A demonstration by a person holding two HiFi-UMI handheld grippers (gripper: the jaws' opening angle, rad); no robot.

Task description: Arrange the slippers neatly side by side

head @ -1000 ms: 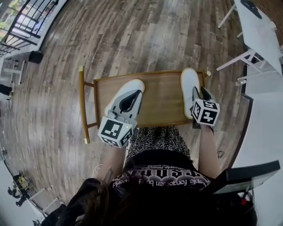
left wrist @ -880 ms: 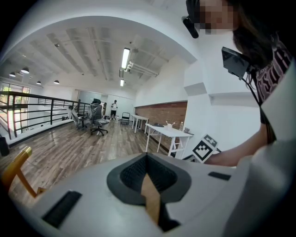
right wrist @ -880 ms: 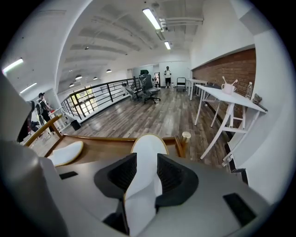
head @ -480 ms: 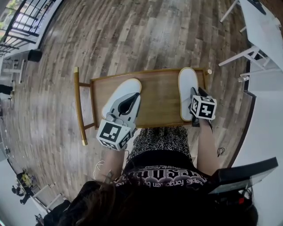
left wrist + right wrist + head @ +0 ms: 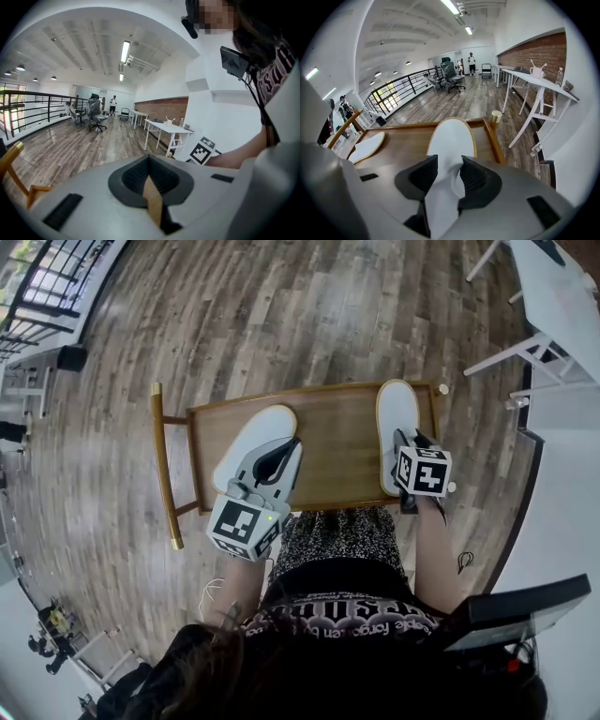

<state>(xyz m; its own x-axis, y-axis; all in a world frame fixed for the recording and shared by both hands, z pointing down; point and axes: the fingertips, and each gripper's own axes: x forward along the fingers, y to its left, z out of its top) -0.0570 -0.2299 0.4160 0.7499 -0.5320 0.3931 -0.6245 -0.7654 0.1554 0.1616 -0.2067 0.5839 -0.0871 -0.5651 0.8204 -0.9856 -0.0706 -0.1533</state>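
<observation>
Two white slippers lie on a low wooden table (image 5: 337, 442). The left slipper (image 5: 251, 432) points up and right, the right slipper (image 5: 397, 413) straight away along the table's right edge. My left gripper (image 5: 279, 456) sits over the left slipper's heel end. In the left gripper view it (image 5: 151, 190) is shut on a thin tan edge (image 5: 153, 204), seemingly that slipper's rim. My right gripper (image 5: 406, 442) is at the right slipper's heel. Its jaws (image 5: 444, 176) have just been opening, with the slipper's white upper (image 5: 451, 138) still between them. The left slipper (image 5: 368, 146) shows far left.
The table has a wooden rail (image 5: 161, 465) on the left and a brass knob (image 5: 496, 115) at its far right corner. White desks (image 5: 562, 306) stand at the right, a black railing (image 5: 37, 287) at the far left. The person's lap meets the near edge.
The right gripper has sunk a little toward the tabletop with the right slipper's heel. The left gripper stays on the left slipper, hardly moved.
</observation>
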